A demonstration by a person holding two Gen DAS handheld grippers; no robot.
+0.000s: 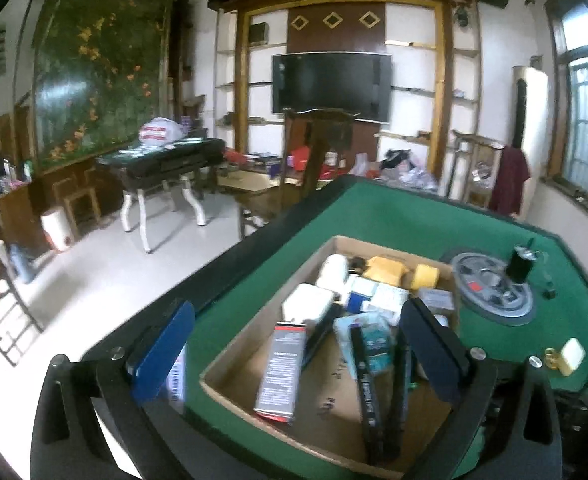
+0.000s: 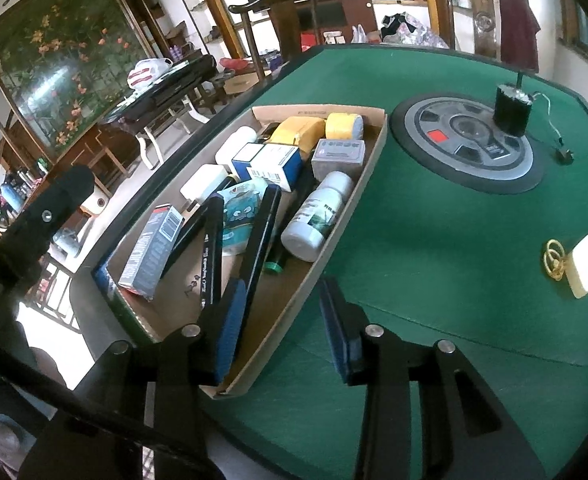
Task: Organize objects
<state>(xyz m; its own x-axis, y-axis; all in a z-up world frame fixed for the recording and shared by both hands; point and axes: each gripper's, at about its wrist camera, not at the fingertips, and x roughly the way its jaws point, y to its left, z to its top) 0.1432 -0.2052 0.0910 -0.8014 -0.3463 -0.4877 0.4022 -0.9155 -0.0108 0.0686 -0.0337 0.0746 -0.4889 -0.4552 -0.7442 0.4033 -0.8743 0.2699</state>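
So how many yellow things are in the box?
2: a yellow box at the far end of the cardboard box, and a yellow roll right beside it in the far corner. More may hide underneath.

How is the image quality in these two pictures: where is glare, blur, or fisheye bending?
Left wrist view: the window is overexposed, the painting shows glare, and the cardboard box contents look slightly blurred. Right wrist view: sharper; the bottle label is still unreadable, and the green table edge bends strongly. Both have dark corners.
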